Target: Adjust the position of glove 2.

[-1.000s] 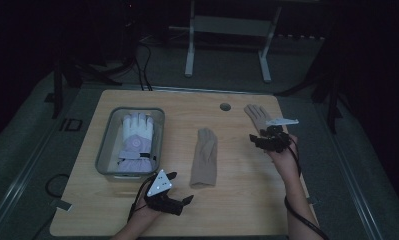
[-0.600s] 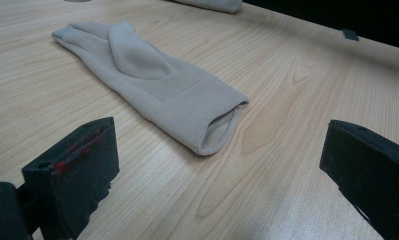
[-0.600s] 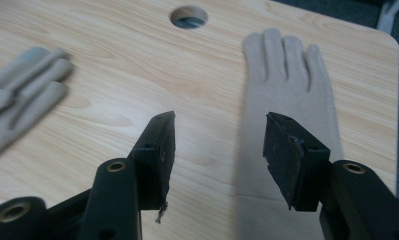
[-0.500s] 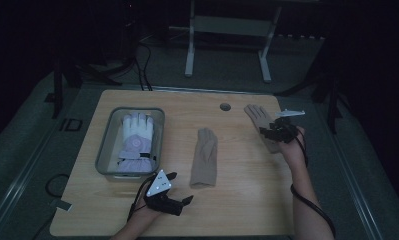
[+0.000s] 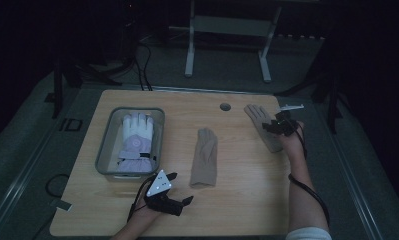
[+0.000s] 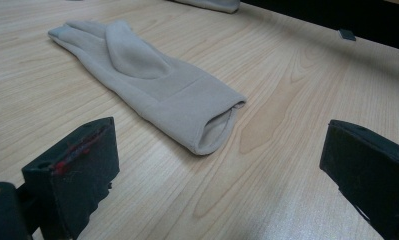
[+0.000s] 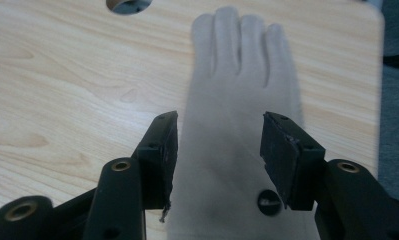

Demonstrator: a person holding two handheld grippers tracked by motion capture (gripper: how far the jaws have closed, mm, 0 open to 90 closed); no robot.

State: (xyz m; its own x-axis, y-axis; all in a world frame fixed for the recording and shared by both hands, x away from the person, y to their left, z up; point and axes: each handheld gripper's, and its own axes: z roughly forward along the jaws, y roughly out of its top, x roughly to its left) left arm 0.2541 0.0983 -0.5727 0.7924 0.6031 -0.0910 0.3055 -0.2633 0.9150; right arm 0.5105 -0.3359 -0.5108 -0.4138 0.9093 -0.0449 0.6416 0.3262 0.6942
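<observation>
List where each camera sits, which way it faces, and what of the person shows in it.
High view: above the person's side, looking forward and down on the table; both forearms, left tool, right tool.
Left gripper view: on the left tool, low along the table toward the middle glove; its jaws wide apart.
Right gripper view: on the right tool, looking down on the right glove, jaws straddling it.
Shared: high and left gripper views show the middle glove.

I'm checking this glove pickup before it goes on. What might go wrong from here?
1. The right gripper is open over a tan glove lying flat; its jaws may pinch only the top layer, or slide off.
2. That glove lies near the table's right edge; a nudge might push it off.
3. The left gripper is open short of the middle glove's cuff and may shove it instead of gripping.
</observation>
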